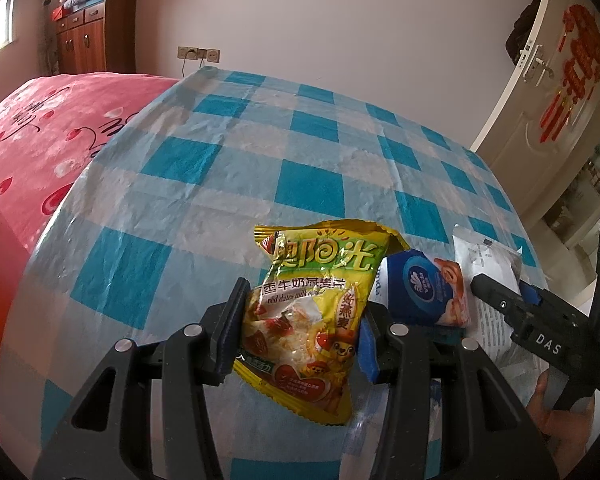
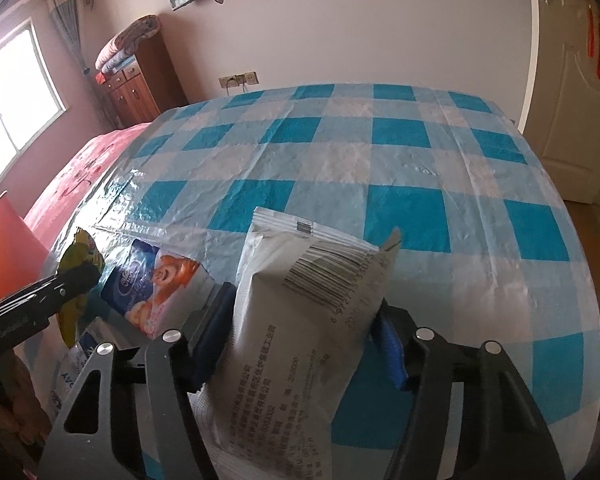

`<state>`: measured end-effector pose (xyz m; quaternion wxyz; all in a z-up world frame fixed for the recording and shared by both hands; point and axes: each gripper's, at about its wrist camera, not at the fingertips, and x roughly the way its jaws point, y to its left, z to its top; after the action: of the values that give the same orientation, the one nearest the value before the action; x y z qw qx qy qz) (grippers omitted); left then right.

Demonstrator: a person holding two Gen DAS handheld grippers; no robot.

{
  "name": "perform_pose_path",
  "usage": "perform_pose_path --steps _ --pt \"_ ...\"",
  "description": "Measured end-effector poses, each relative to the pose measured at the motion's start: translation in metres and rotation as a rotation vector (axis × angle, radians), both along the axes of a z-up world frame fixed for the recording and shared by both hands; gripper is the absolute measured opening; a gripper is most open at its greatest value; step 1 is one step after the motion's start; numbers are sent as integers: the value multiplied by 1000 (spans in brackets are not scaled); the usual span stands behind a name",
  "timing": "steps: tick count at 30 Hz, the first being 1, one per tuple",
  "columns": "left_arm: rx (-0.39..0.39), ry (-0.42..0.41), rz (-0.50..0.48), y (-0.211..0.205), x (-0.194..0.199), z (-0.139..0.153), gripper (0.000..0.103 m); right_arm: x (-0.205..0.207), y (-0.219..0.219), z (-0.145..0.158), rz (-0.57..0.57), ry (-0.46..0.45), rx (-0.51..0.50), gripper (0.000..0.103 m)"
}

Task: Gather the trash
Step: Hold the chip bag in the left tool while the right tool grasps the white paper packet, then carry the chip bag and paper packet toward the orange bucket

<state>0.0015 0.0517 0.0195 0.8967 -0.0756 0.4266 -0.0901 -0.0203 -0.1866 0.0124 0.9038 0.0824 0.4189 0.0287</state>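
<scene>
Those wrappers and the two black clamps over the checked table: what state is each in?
Yellow crinkled oat snack bag: torn open, clamped.
White barcoded packet: torn open, clamped.
Blue-and-white tissue pack: lying on the blue-checked plastic tablecloth, not gripped.
Left gripper: shut on the yellow bag.
Right gripper: shut on the white packet.

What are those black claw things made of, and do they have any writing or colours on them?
Both are matte black. The left gripper and the right gripper each have two angular linkage arms with triangular cut-outs, round silver pins at the joints, and blue pads on the fingers. Seen from the left camera, the right one carries white letters "DAS". No cables or sleeves show.
</scene>
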Motion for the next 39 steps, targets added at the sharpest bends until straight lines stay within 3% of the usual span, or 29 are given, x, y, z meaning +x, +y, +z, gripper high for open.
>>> perform_pose_path --steps 21,39 --pt "-69 -23 28 37 -31 8 49 -12 12 13 -4 -65 -47 54" --pt "-116 -87 35 67 -55 30 49 -27 17 53 -38 -147 -27 53"
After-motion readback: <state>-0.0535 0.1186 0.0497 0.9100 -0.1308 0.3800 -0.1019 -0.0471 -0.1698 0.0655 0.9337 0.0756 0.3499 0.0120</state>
